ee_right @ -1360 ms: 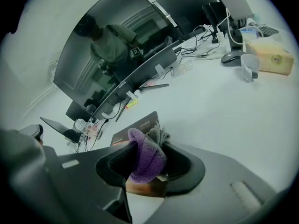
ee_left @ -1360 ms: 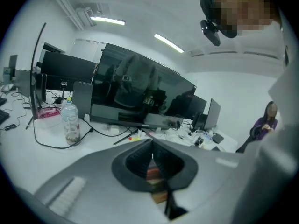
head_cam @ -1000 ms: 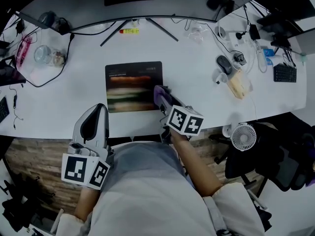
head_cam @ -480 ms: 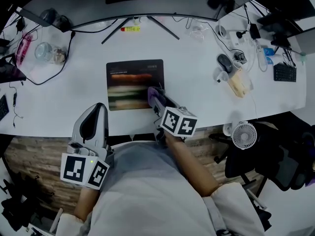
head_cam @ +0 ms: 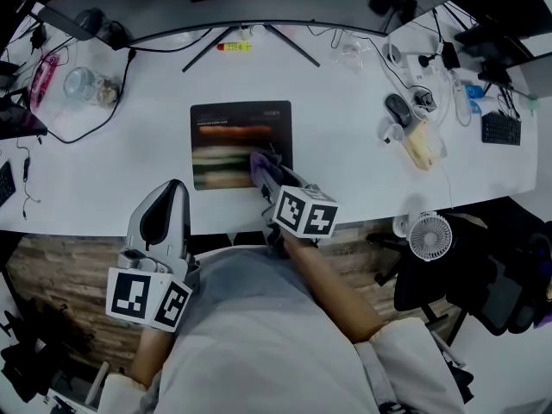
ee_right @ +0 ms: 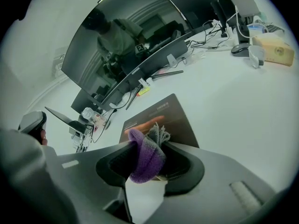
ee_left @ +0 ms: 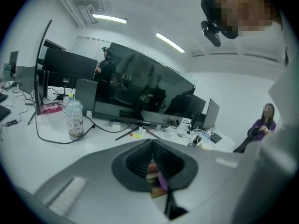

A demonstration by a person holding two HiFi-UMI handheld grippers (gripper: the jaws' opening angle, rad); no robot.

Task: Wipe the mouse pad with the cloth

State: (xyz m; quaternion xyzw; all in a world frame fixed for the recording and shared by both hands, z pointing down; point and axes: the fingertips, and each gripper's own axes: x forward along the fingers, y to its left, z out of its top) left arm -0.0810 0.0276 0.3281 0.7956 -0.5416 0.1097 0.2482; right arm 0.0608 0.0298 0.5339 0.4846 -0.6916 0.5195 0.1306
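Right hand-held gripper [head_cam: 262,171]: I am gripping the purple cloth [ee_right: 145,157] at the near right edge of the mouse pad [head_cam: 233,136]. Left hand-held gripper [head_cam: 175,188]: hanging closed, empty. Risk: the unheld pad may be sliding across the tabletop [head_cam: 345,162] under the strokes.

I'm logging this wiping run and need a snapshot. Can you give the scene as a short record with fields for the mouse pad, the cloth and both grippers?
mouse pad: dark, lying flat on the white desk
cloth: purple and grey, bunched, over the pad's near right part
right gripper: shut on the cloth
left gripper: shut, holding nothing, by the desk's near edge, left of the pad
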